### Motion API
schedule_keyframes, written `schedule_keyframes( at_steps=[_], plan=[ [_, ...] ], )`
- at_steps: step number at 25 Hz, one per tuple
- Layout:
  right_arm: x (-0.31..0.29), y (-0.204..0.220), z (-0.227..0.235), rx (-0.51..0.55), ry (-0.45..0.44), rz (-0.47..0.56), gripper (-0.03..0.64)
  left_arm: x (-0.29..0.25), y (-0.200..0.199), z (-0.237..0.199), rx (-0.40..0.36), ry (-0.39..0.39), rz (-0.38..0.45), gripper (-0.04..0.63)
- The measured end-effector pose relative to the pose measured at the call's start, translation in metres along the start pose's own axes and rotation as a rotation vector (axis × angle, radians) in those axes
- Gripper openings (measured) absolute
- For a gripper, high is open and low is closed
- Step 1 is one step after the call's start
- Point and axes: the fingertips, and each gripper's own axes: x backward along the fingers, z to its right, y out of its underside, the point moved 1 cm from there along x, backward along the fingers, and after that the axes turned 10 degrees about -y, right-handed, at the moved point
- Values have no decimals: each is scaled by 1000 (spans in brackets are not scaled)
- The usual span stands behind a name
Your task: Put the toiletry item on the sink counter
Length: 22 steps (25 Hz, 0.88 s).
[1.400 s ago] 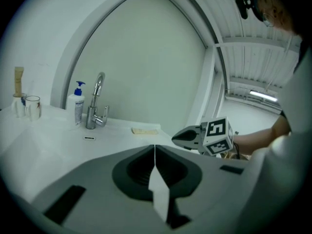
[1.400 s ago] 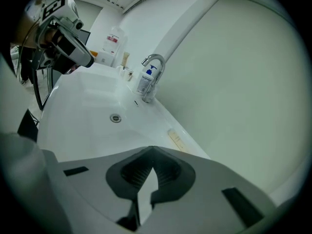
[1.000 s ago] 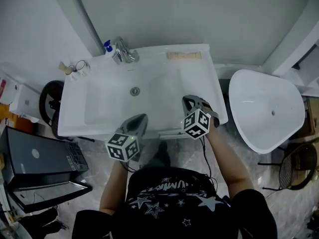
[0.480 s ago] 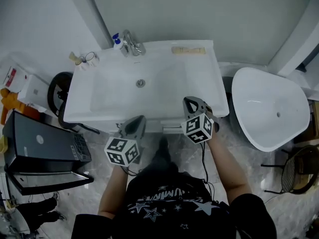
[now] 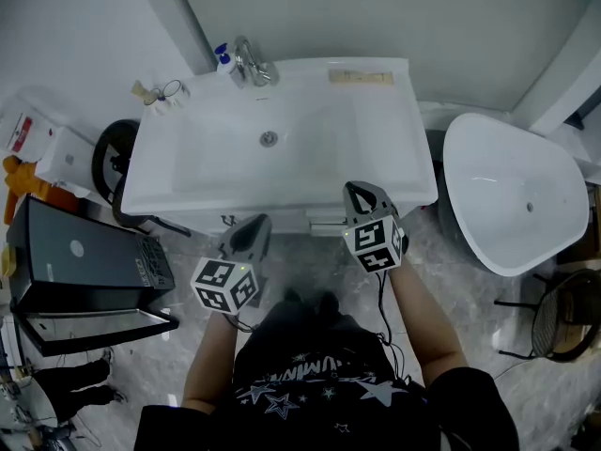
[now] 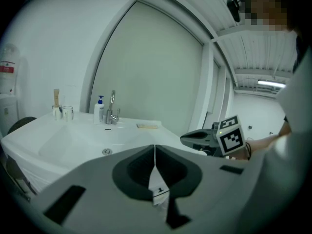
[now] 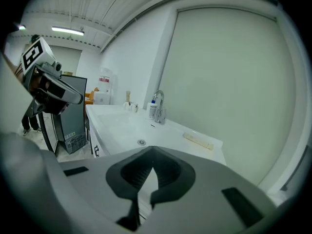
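Note:
The white sink counter point(image 5: 394, 158) fills the upper middle of the head view. A flat beige toiletry item point(image 5: 361, 77) lies on its back right ledge and also shows as the beige item point(image 6: 147, 126) and beige item point(image 7: 198, 140). A blue-capped pump bottle point(image 5: 223, 60) stands by the faucet point(image 5: 254, 68). My left gripper point(image 5: 257, 223) hangs just in front of the counter's front edge, shut and empty, its jaws closed point(image 6: 154, 148). My right gripper point(image 5: 356, 190) is over the front right rim, shut with nothing in it point(image 7: 151, 171).
A glass and a brush point(image 5: 161, 92) sit on the counter's back left corner. A black cabinet point(image 5: 84, 271) stands on the floor at the left, a white tub point(image 5: 512, 195) at the right, and a wire chair point(image 5: 563, 318) at the lower right.
Both grippers have drawn back from over the basin toward the counter's front edge. The head view has shifted, so the sink sits higher in the picture. Both stay shut.

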Motion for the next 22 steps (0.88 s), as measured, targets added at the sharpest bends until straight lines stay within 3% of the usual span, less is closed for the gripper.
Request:
schedule_keyframes(
  at_steps=[10,22],
  plan=[
    [4,1,-32,-107,39,-7,14,29,18,-15,14,47,-10,20],
    [43,-17,-129,-130,91,-25,14,116,55,-45,42,110,-26,20]
  ],
)
